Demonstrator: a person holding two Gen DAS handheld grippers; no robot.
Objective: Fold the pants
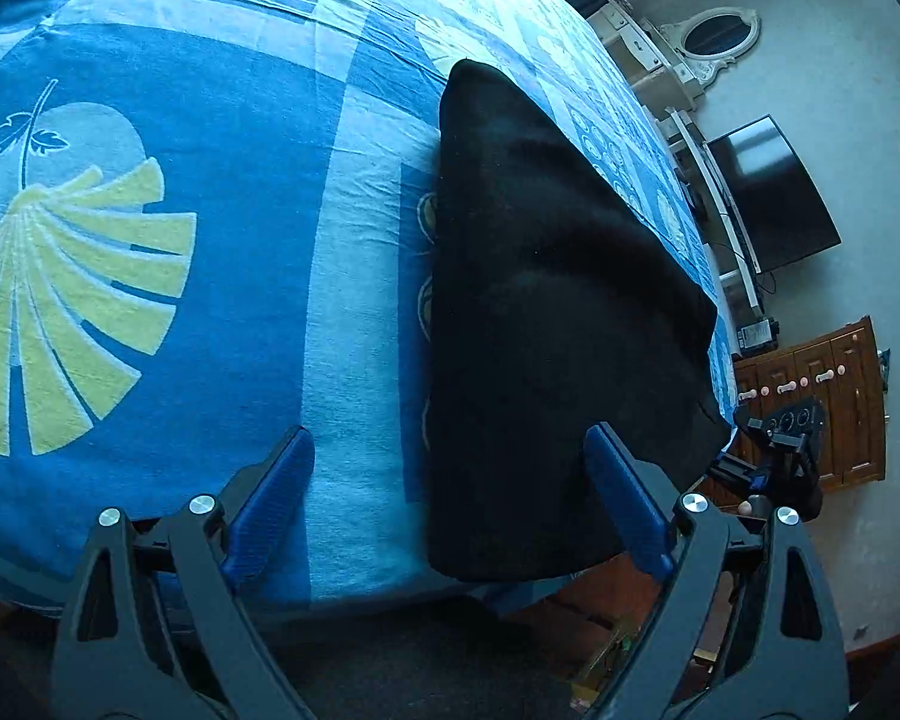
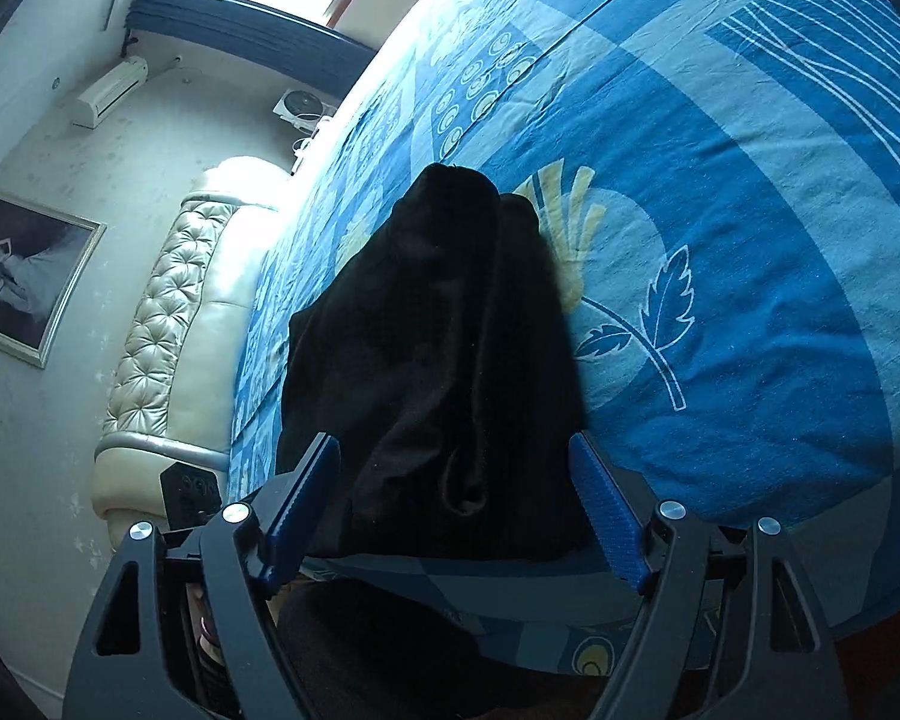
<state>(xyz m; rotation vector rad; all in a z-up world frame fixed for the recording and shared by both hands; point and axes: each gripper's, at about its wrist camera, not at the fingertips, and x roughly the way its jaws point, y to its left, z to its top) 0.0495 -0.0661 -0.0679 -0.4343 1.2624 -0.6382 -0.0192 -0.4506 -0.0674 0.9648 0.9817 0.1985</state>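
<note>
**Black pants lie on the bed, both grippers free**

The black pants (image 1: 546,312) lie in a folded bundle on the blue patterned bed (image 1: 210,240), near its edge. The left gripper (image 1: 450,468) and right gripper (image 2: 453,468) hover above them, jaws spread, holding nothing.

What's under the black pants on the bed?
The black fabric pants lie directly on the blue patterned bedspread, which shows on all sides around them. Its yellow fan print disappears under one edge. Anything else beneath is covered.
</note>
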